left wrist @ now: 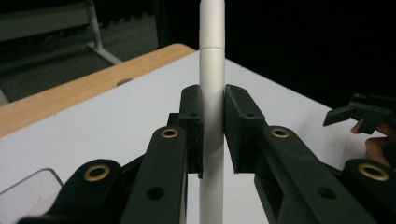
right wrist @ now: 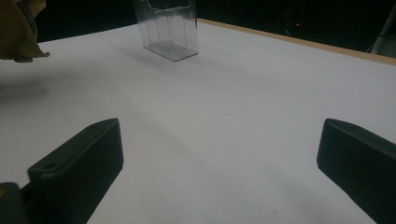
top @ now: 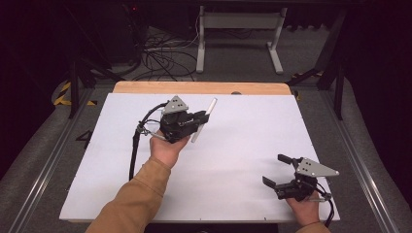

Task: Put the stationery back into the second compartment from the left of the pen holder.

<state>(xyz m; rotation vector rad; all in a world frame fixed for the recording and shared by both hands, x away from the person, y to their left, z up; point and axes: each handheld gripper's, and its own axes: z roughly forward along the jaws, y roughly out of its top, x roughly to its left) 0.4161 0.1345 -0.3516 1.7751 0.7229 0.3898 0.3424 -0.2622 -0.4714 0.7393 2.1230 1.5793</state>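
Pen: a white pen [left wrist: 212,93] is sitting clamped between the left gripper [top: 198,119] fingers [left wrist: 192,126], above the far middle of the white surface [top: 243,131].
Left gripper view: the pen is standing upright, both ends sticking out past the fingers.
Right gripper view: a clear plastic holder [right wrist: 169,29] is standing on the surface.
Right gripper [top: 278,171]: fingers are spreading wide, holding nothing, near right corner.
Left hand [top: 167,145]: reaching forward, sleeve [top: 136,199] trailing.
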